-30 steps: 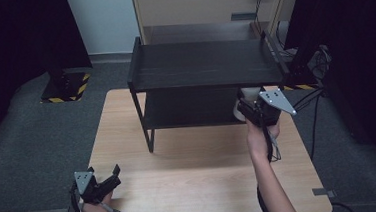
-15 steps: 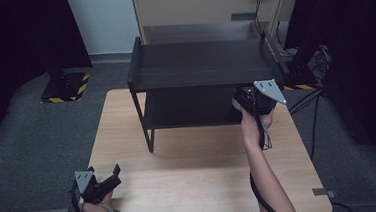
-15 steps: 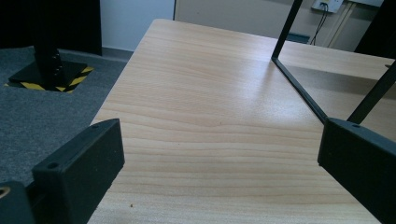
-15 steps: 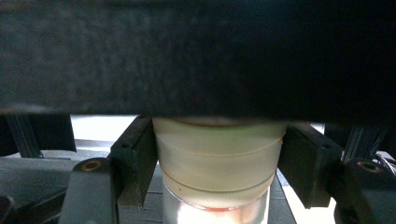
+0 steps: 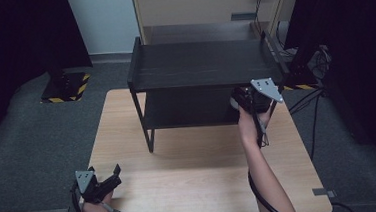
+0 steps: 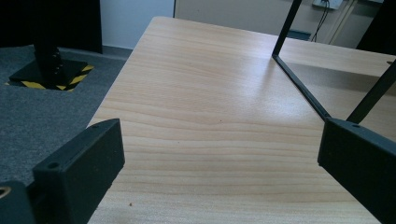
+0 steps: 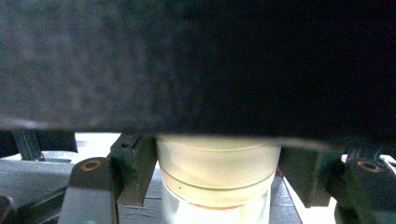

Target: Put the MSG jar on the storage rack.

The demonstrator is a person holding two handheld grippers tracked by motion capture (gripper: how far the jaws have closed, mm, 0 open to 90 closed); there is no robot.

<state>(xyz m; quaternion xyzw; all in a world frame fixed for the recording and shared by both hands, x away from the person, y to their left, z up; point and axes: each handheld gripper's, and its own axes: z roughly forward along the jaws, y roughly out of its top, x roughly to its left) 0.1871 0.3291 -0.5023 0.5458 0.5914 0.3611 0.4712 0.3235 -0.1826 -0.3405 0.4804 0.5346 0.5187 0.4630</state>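
Pinching a pale round jar (image 7: pixel 215 173) between its fingers (image 7: pixel 133 170), the right gripper (image 5: pixel 248 101) holds it at the front right of the black shelf (image 5: pixel 203 65), just under the top board and over the lower one. Judging by that, the jar is either going onto the lower shelf or coming off it; next it needs a level move clear of the board's edge. Compared with a second ago, this gripper sits a little further left and closer in. The left gripper (image 5: pixel 103 182) rests unchanged near the worktop's (image 5: pixel 201 175) front left corner, fingers spread, holding nothing.
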